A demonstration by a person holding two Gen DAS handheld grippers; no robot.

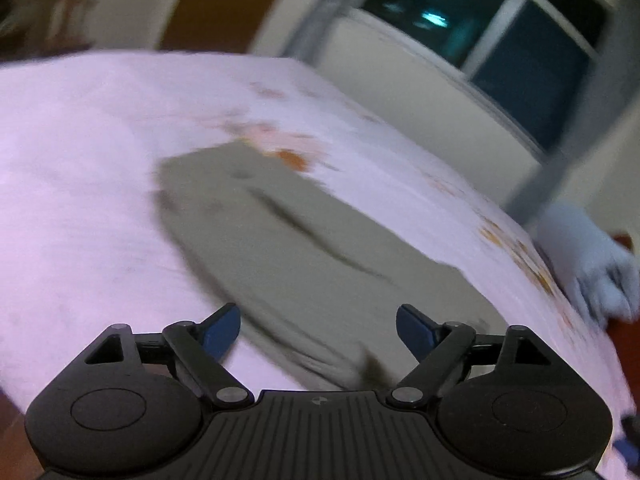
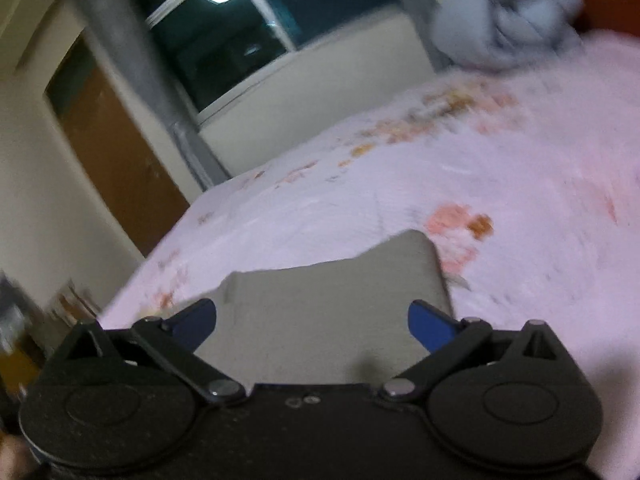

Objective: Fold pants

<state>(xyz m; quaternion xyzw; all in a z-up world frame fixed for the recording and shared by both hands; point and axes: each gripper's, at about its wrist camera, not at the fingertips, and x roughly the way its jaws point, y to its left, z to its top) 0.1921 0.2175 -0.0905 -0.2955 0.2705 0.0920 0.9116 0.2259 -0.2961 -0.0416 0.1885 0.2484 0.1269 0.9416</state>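
Khaki pants [image 1: 288, 240], flat on pink floral bedsheet [image 1: 80, 160], long axis running away from both cameras. Left gripper [image 1: 318, 330] spread wide, empty. Right gripper [image 2: 312, 326] likewise spread, empty above pants.

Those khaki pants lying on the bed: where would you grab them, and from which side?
Probably at the near end of the khaki pants, from above. They lie flat on the pink bedsheet, so only the edges offer a pinch. The left gripper and right gripper are open.

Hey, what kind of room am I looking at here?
Most likely a bedroom. Khaki pants lie spread on a bed covered by a pink floral sheet, with a dark window and a brown wooden door beyond. Both views are motion-blurred.
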